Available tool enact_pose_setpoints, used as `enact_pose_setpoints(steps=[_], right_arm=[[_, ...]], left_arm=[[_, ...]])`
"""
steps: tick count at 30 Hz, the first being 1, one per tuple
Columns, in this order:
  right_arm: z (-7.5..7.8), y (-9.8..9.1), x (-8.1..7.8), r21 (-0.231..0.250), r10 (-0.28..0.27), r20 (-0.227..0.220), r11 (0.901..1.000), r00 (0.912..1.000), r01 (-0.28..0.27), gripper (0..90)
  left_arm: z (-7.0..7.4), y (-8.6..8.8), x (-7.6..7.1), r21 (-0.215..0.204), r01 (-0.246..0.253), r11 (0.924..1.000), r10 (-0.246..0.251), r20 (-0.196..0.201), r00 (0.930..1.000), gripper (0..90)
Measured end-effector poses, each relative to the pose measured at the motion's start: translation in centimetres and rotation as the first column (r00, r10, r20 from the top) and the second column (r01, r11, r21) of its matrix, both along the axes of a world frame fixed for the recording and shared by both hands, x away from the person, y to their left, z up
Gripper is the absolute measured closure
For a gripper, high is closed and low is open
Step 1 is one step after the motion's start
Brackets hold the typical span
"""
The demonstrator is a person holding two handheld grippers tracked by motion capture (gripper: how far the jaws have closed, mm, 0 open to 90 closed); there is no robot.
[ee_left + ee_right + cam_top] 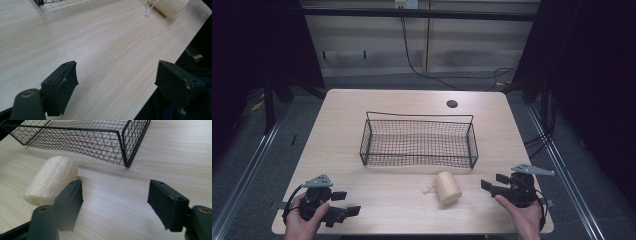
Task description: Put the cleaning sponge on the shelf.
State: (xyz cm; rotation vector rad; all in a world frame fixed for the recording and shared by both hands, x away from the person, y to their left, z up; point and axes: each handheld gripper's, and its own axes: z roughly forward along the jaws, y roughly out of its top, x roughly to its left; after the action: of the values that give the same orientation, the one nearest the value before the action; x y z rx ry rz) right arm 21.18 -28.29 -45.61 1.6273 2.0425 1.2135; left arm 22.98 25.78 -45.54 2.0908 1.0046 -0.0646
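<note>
A pale loofah roll (447, 186) with a short white string lies on the wooden table (412, 107), just in front of the black wire basket (418, 141). In the right gripper view the loofah (51, 180) sits beyond and left of the left jaw, outside the gap. My right gripper (493, 183) is held at the table's front right, open, with bare table between its jaws (115, 205). At the front left corner my left gripper (346, 203) rests low, also open and holding nothing (116, 85). The loofah's end (170, 6) shows far off in the left gripper view.
The basket (105, 138) is empty and stands mid-table. A dark round grommet hole (452, 104) sits near the table's far edge. Cables trail across the floor behind the table. Metal rails run along both sides.
</note>
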Motion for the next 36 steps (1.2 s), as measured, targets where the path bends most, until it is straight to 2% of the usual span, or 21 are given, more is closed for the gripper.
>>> enact_pose_setpoints(steps=[3, 5, 8, 15, 22, 25, 29, 31, 34, 36], right_arm=[[-0.2, 0.4, 0.1, -0.024, -0.01, -0.026, 0.9997, 0.9996, 0.009, 25.4], [-0.2, 0.5, 0.1, -0.015, -0.004, -0.029, 0.9999, 0.9996, 0.004, 26.0], [0.0, 0.8, 0.0, -0.032, -0.014, -0.023, 0.9994, 0.9996, 0.013, 23.6], [0.5, 1.0, -0.6, -0.004, 0.017, -0.037, 0.9998, 0.9992, -0.017, 28.8], [1.6, 1.5, -0.7, -0.004, 0.047, -0.036, 0.9989, 0.9982, -0.048, 35.2], [2.2, 2.0, -0.4, 0.013, 0.079, -0.07, 0.9968, 0.9943, -0.079, 37.0], [2.5, 2.5, 0.0, -0.015, 0.107, -0.087, 0.994, 0.9904, -0.109, 37.9], [3.0, 3.0, 0.4, -0.019, 0.124, -0.124, 0.9917, 0.9846, -0.127, 40.2], [3.7, 3.6, 0.9, -0.03, 0.128, -0.118, 0.9908, 0.9847, -0.132, 40.7], [4.1, 3.9, 1.3, -0.022, 0.141, -0.141, 0.9891, 0.9799, -0.145, 40.8]], left_arm=[[0.0, 0.2, 0.0, -0.007, -0.008, 0.9999, 0.008, -0.001, 1.0, 17.2], [0.0, 0.3, 0.1, -0.007, -0.009, 0.9999, 0.009, -0.002, 1.0, 17.3], [0.1, 0.4, 0.0, -0.009, -0.016, 0.9998, 0.015, -0.002, 0.9999, 17.2], [0.1, 0.3, 0.0, -0.009, -0.008, 0.9999, 0.008, 0.001, 1.0, 17.3], [0.0, 0.2, 0.0, -0.005, -0.008, 1.0, 0.008, -0.003, 1.0, 17.3], [0.0, 0.1, -0.1, -0.003, -0.002, 1.0, 0.002, -0.002, 1.0, 17.2], [0.0, 0.0, -0.1, -0.004, -0.003, 1.0, 0.003, -0.005, 1.0, 17.3], [-0.1, 0.0, -0.1, 0.001, 0.002, 1.0, -0.002, -0.01, 0.9999, 17.3], [-0.1, -0.1, -0.1, 0.002, 0.0, 1.0, 0.0, -0.008, 1.0, 17.3], [-0.1, -0.1, -0.1, 0.004, 0.001, 1.0, -0.001, -0.009, 1.0, 17.3]])
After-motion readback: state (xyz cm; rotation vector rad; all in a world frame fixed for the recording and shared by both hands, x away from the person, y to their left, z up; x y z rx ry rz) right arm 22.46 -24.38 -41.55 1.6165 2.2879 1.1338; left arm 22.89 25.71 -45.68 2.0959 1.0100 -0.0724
